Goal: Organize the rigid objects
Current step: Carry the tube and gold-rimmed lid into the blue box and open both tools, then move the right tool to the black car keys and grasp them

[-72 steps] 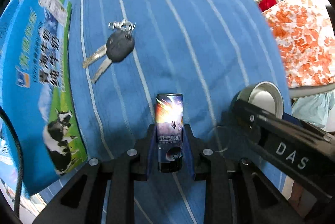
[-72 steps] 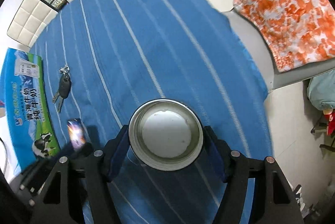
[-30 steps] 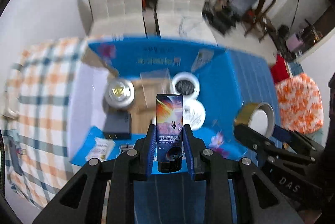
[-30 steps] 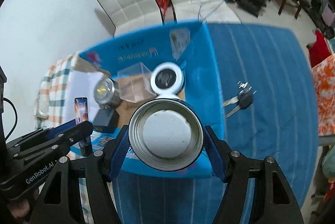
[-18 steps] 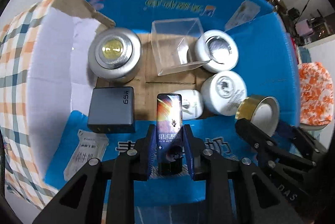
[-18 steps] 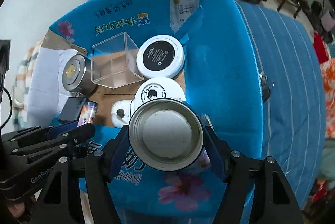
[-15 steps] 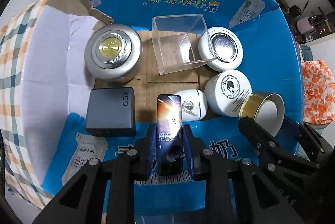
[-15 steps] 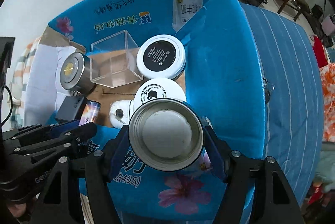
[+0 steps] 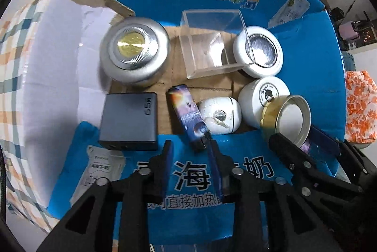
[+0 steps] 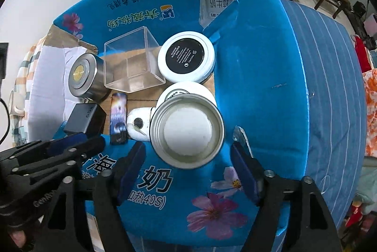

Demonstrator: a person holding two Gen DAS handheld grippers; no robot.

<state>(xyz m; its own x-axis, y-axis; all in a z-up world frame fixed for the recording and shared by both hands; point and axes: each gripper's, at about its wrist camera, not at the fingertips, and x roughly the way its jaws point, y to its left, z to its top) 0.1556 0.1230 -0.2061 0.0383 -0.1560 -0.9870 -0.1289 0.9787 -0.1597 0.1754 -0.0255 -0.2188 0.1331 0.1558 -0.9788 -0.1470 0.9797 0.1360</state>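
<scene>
The left gripper (image 9: 190,148) hangs over the near flap of the blue box (image 9: 313,58), jaws spread wide, gripping nothing. The lighter (image 9: 187,116) lies tilted on the cardboard floor of the box, its dark base touching the tip of the right-hand finger (image 9: 213,155), its top leaning away to the left. It sits between the grey charger (image 9: 129,120) and a white oval case (image 9: 220,115), touching the case or just beside it; I cannot tell which.

Over to the right gripper (image 10: 188,157): jaws apart here too, both blue pads standing clear of the tin (image 10: 187,130). The tin, open mouth up, sits tilted over the white jar (image 9: 261,96) at the near right corner of the box; whether it rests on the jar or hangs free is not clear. From the left camera its gold wall (image 9: 271,113) shows, just ahead of the right gripper's dark fingers (image 9: 282,146).

Further back in the box: a silver round can (image 9: 134,51) with a gold centre at the left, a clear plastic cube (image 9: 212,44) in the middle, and a white jar with a black label (image 10: 186,56) at the right, touching the cube's corner. A striped blue cloth (image 10: 329,87) lies to the right of the box.
</scene>
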